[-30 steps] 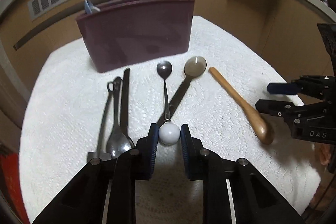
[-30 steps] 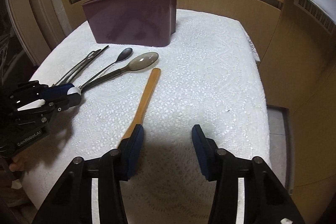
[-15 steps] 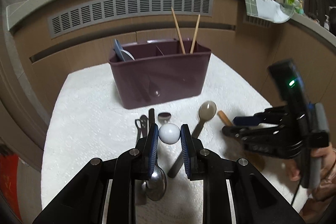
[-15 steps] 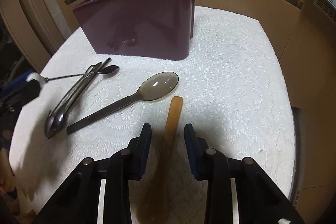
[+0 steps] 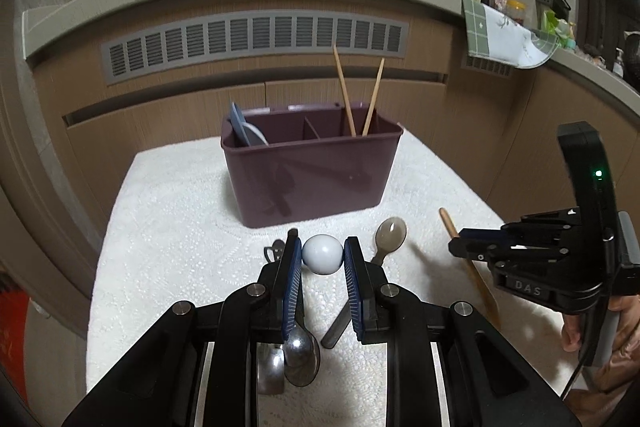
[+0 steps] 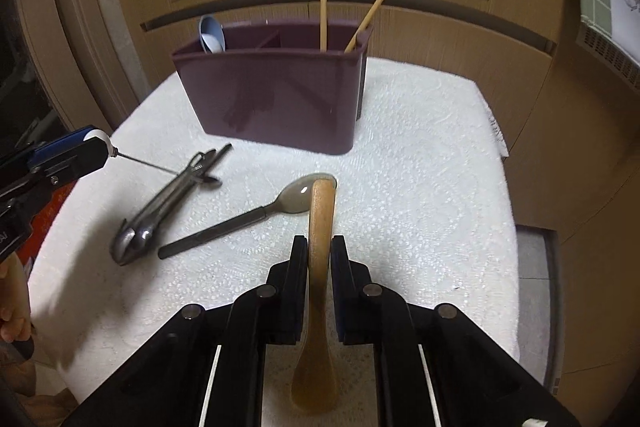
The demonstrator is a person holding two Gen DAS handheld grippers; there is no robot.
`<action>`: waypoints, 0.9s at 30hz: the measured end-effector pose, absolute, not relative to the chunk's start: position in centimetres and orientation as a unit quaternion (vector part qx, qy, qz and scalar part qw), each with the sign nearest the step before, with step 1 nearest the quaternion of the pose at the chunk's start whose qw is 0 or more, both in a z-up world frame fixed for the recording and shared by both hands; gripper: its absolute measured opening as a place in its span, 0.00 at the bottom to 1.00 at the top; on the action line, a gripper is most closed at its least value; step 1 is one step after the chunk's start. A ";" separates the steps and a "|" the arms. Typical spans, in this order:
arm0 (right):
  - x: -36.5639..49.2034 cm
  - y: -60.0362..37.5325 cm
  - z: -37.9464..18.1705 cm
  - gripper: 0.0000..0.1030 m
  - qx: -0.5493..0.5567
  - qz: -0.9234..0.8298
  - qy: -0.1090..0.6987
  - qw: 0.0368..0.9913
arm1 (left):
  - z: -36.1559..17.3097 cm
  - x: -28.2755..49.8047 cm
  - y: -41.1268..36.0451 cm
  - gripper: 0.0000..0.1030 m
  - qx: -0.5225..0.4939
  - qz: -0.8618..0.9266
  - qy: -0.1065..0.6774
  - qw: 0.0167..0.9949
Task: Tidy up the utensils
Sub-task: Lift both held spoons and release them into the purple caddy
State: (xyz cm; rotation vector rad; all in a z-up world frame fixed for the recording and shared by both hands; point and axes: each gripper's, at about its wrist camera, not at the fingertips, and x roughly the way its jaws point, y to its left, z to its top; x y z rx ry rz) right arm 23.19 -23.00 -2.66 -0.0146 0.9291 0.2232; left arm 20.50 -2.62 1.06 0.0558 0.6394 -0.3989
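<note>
My left gripper (image 5: 322, 255) is shut on the white ball end (image 5: 322, 254) of a thin metal spoon held above the cloth. From the right wrist view the left gripper (image 6: 96, 143) shows at the left edge, the spoon's thin stem slanting down from it. My right gripper (image 6: 320, 255) has its jaws closing, pads pressed on the wooden spoon (image 6: 322, 211), which tilts off the cloth. A maroon utensil caddy (image 5: 312, 179) stands behind, with two chopsticks (image 5: 346, 95) in its right compartment and pale blue spoons (image 5: 240, 127) in its left.
A grey plastic spoon (image 6: 256, 217) and a bundle of metal cutlery (image 6: 160, 219) lie on the white cloth-covered table (image 5: 168, 227). A brown cabinet wall with a vent (image 5: 256, 35) rises behind the caddy. The table drops off on the left and right.
The left gripper rose, lifting the ball-ended spoon off the cloth. The right gripper moved over the wooden spoon, closed on its handle and raised it.
</note>
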 end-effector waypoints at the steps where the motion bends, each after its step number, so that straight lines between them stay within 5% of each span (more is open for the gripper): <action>1: 22.9 -23.1 -2.2 0.10 -0.004 0.108 0.442 0.890 | 1.3 20.3 -2.6 0.22 0.026 -0.195 0.309 0.930; 13: 22.0 -23.3 2.6 0.09 0.021 0.124 0.387 0.913 | 5.6 19.7 -2.7 0.22 0.015 -0.212 0.280 0.936; 27: 27.0 -23.1 18.8 0.05 -0.037 0.100 0.218 0.970 | 18.0 26.5 -1.8 0.22 -0.006 -0.218 0.164 0.962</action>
